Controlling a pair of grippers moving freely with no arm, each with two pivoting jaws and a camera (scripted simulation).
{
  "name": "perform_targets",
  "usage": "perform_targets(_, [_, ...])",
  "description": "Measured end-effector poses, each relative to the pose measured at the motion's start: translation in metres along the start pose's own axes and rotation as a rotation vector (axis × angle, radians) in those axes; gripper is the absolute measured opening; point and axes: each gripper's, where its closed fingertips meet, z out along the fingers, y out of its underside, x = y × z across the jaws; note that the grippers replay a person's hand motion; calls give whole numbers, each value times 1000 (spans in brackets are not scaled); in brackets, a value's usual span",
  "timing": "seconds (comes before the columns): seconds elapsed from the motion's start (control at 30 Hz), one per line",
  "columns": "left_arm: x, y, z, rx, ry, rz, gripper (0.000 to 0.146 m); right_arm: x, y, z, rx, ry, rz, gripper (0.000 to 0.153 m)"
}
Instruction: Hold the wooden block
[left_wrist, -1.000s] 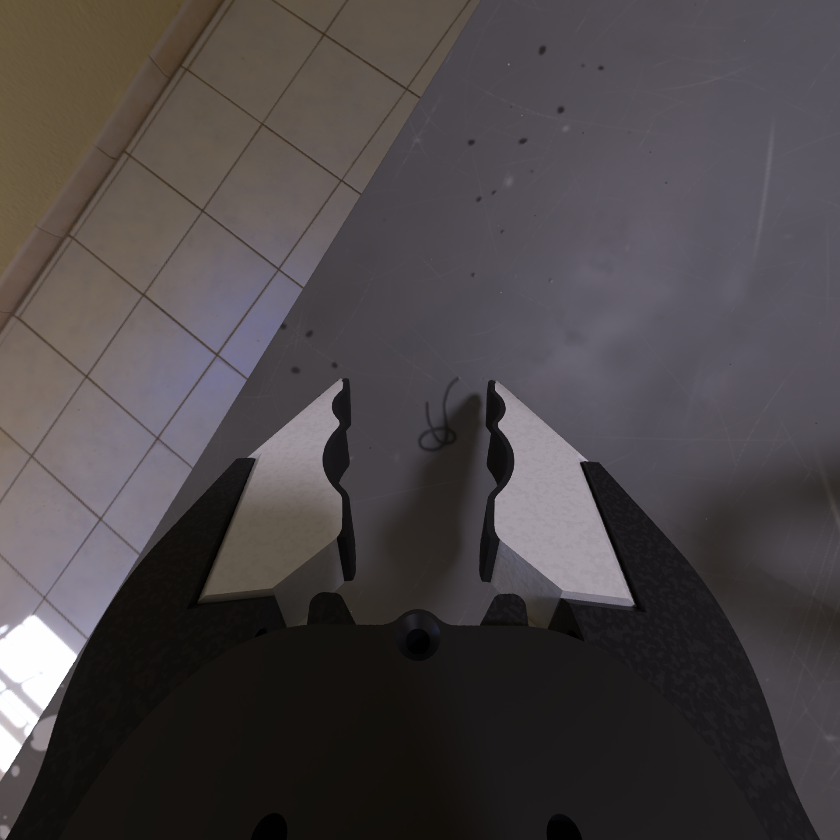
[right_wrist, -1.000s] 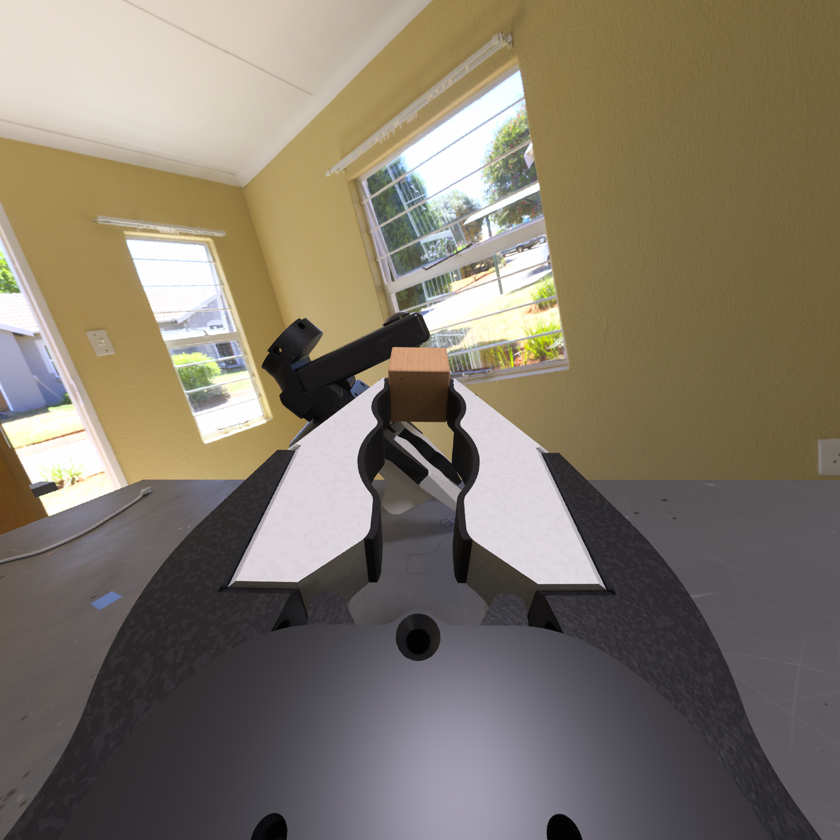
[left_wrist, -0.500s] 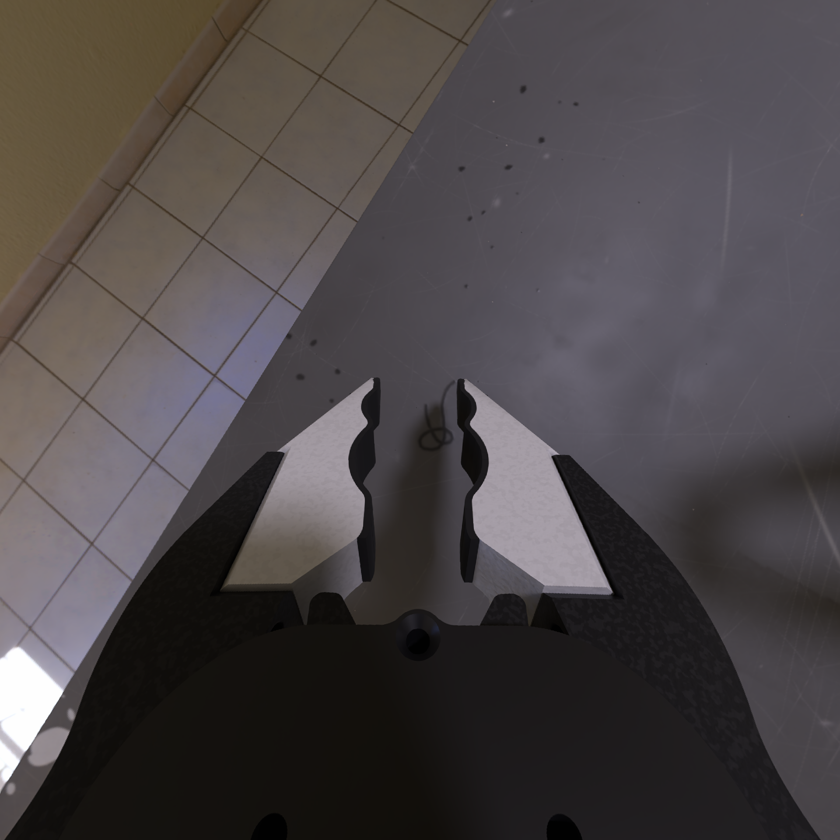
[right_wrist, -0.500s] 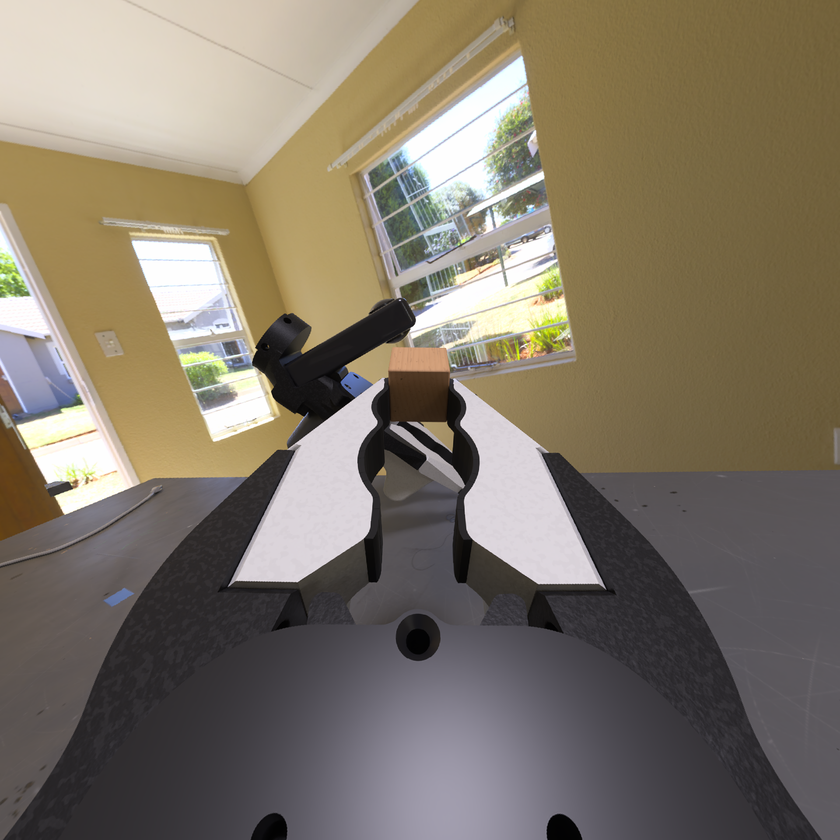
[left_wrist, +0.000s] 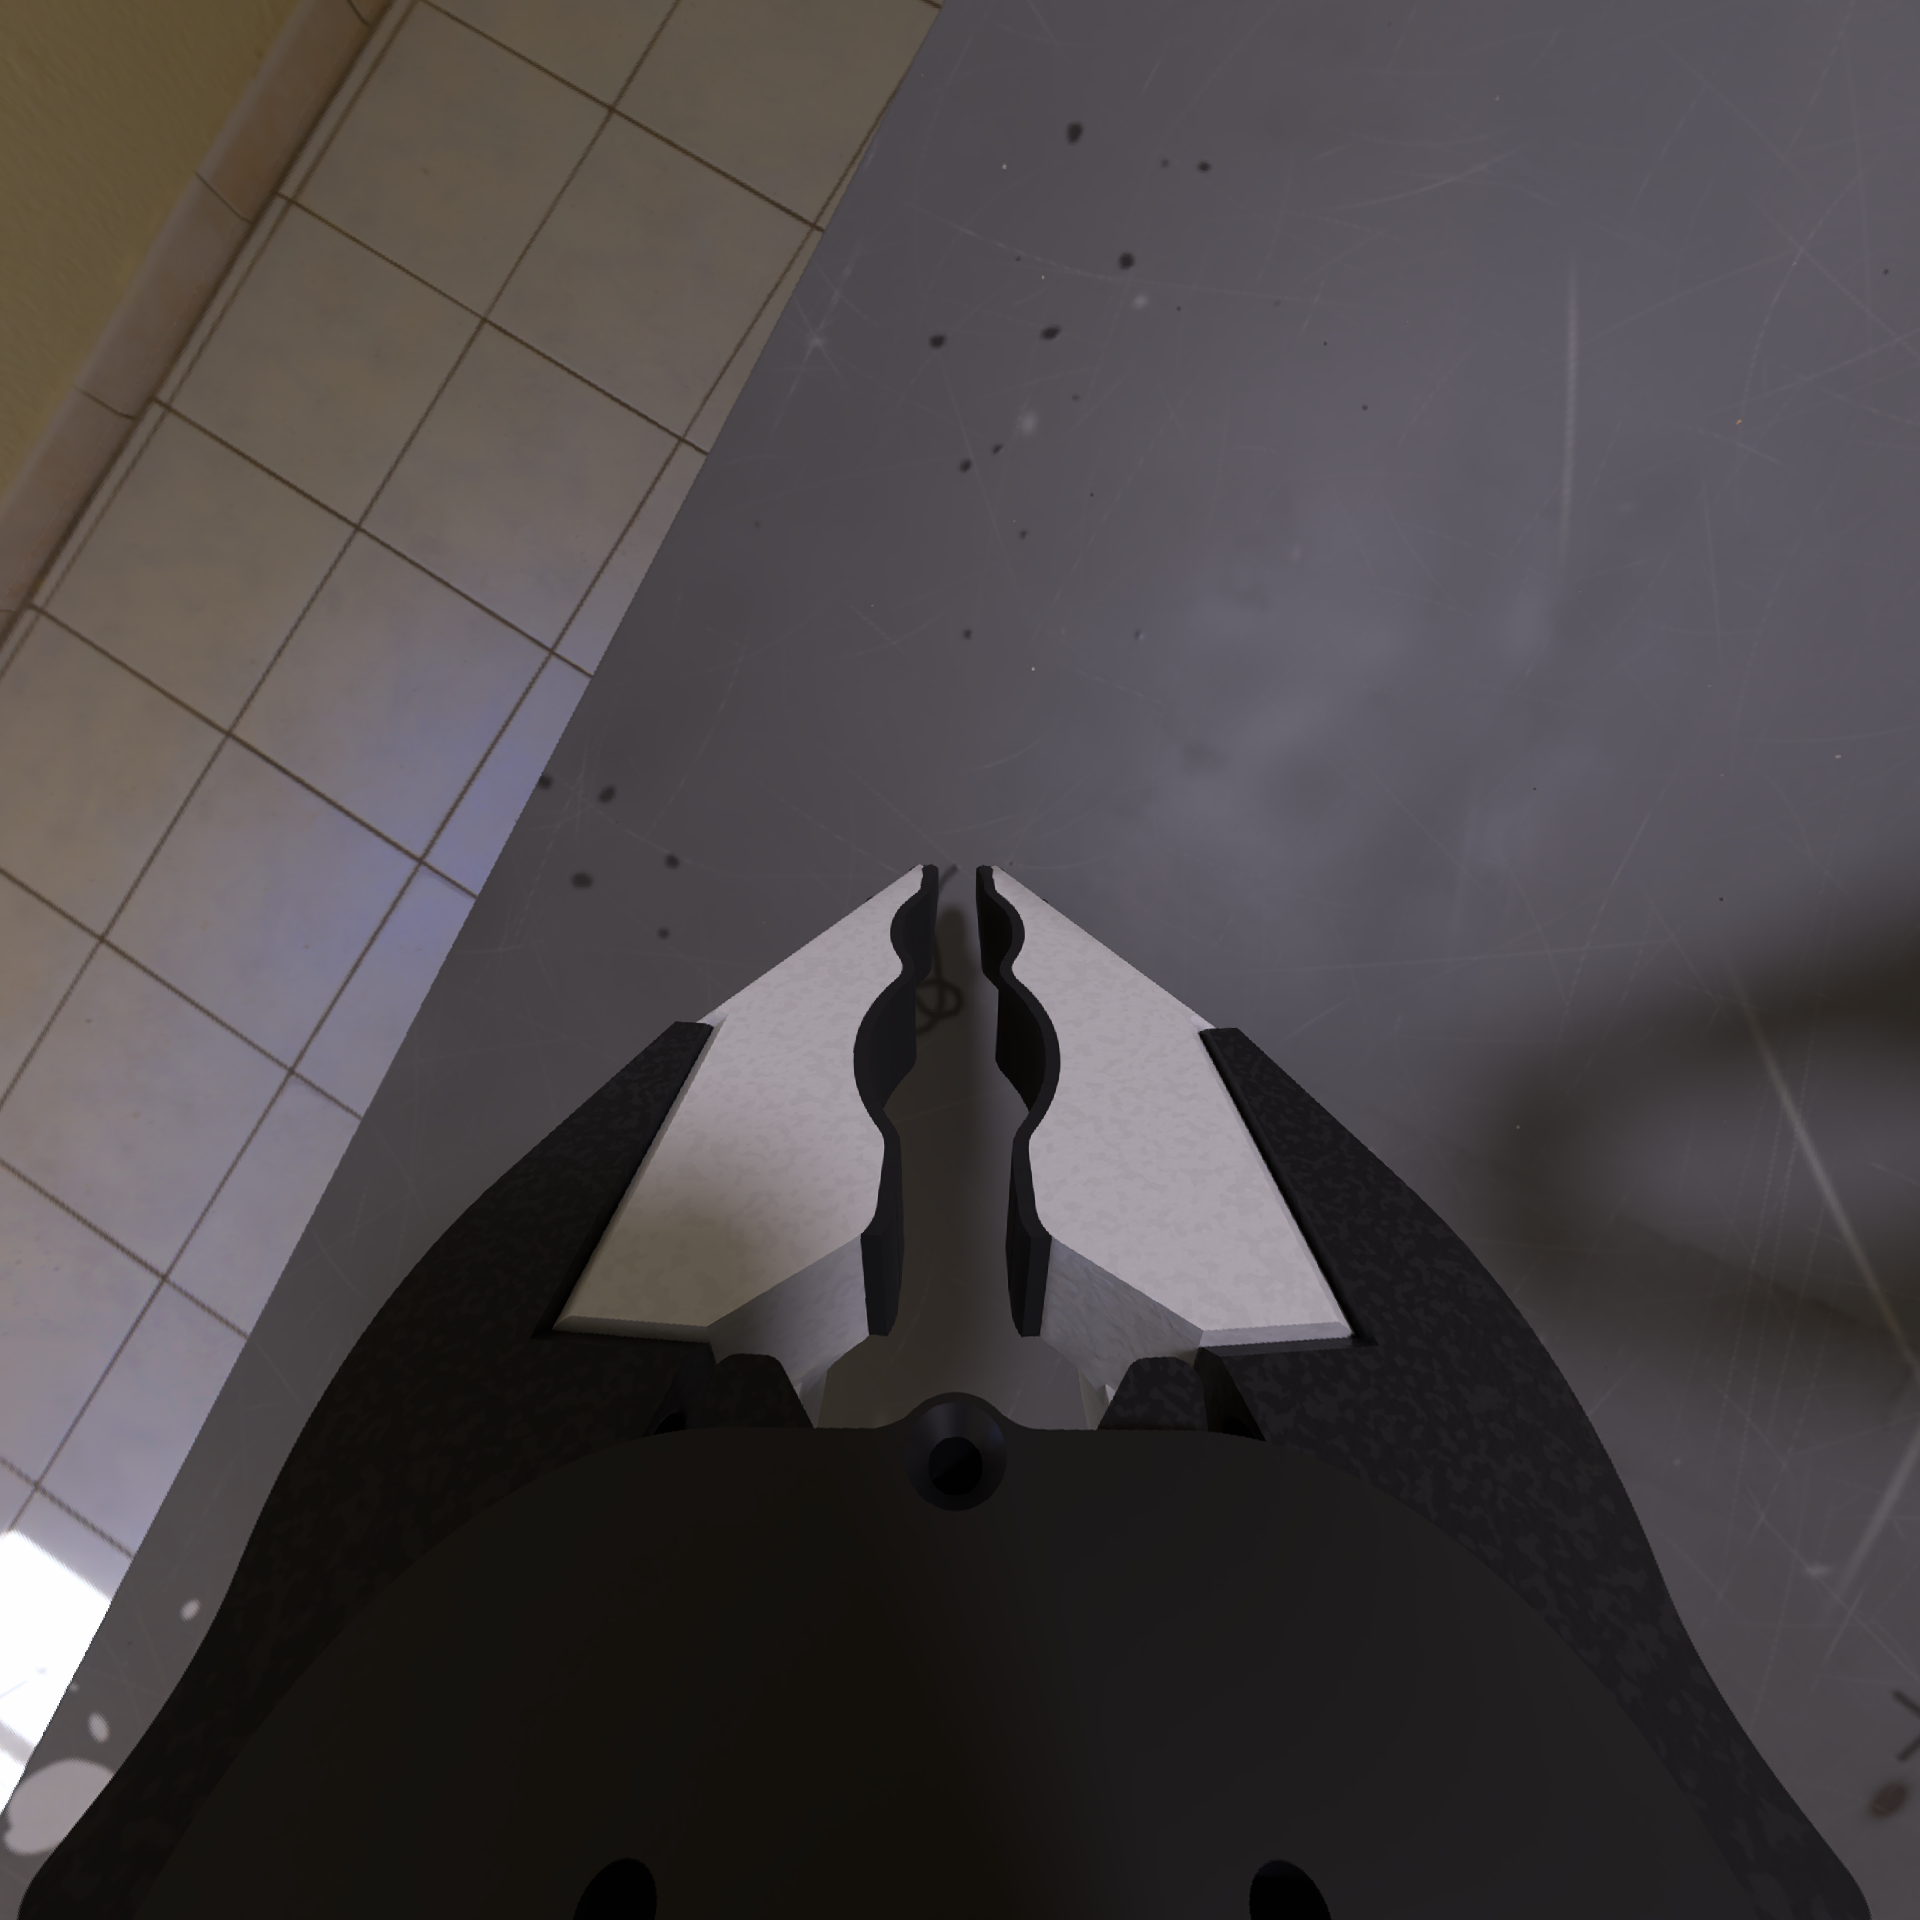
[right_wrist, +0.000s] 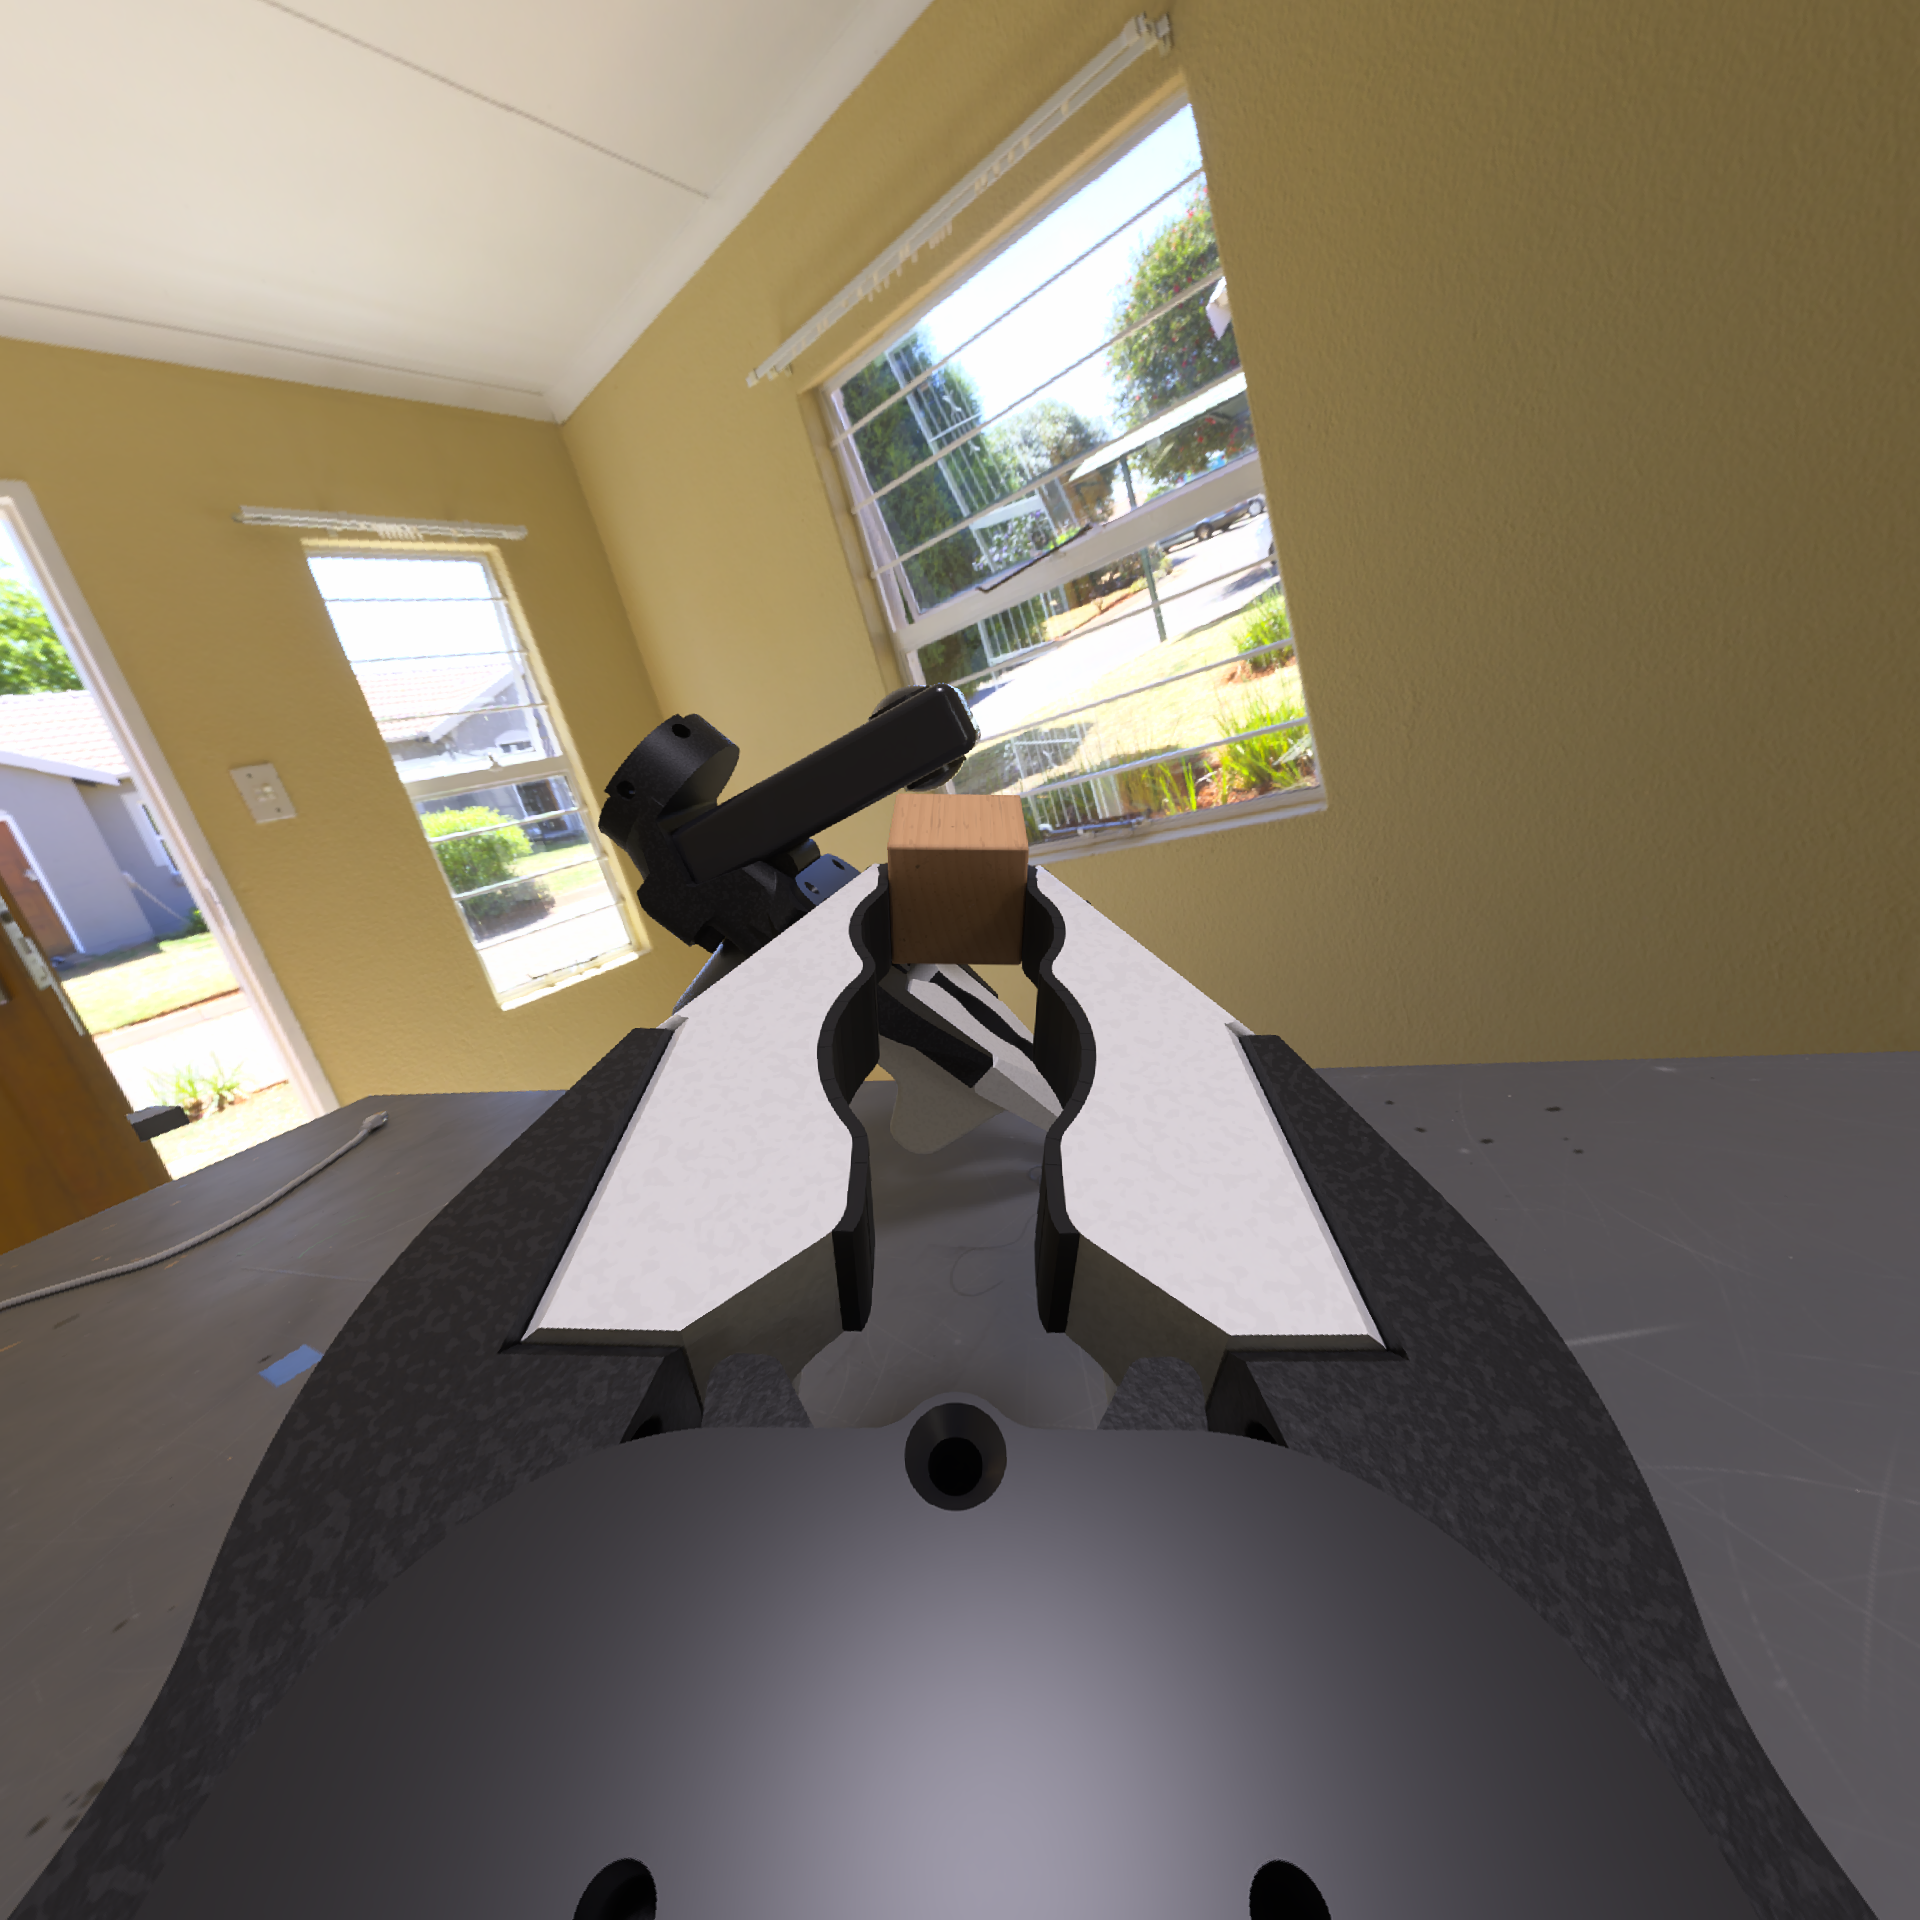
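Item count across both views: one wooden block (right_wrist: 958, 891); two grippers, the right gripper (right_wrist: 958, 883) and the left gripper (left_wrist: 957, 869), the latter also visible farther off in the right wrist view; one grey table (right_wrist: 1621, 1226); two windows (right_wrist: 1070, 613); one open doorway (right_wrist: 62, 831); one wall switch plate (right_wrist: 262, 793); one grey cable (right_wrist: 187, 1221) on the table; one blue tape piece (right_wrist: 290, 1363); one tiled floor (left_wrist: 260, 582).

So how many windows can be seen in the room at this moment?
2. One large window is on the right-hand wall, behind the wooden block; a narrower window is on the far wall to its left. More may lie out of view.
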Motion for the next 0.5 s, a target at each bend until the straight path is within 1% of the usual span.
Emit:
perform_targets(0.2, [3,-2,3,-1,2,2,0,0,1,0,-4,-1,8,24])
perform_targets(0.33, [5,-2,6,-11,27,-28,0,1,1,0,-5,-2,13,24])
perform_targets(0.5, [2,-4,2,25,8,-33,0,1,1,0,-6,-1,16,24])
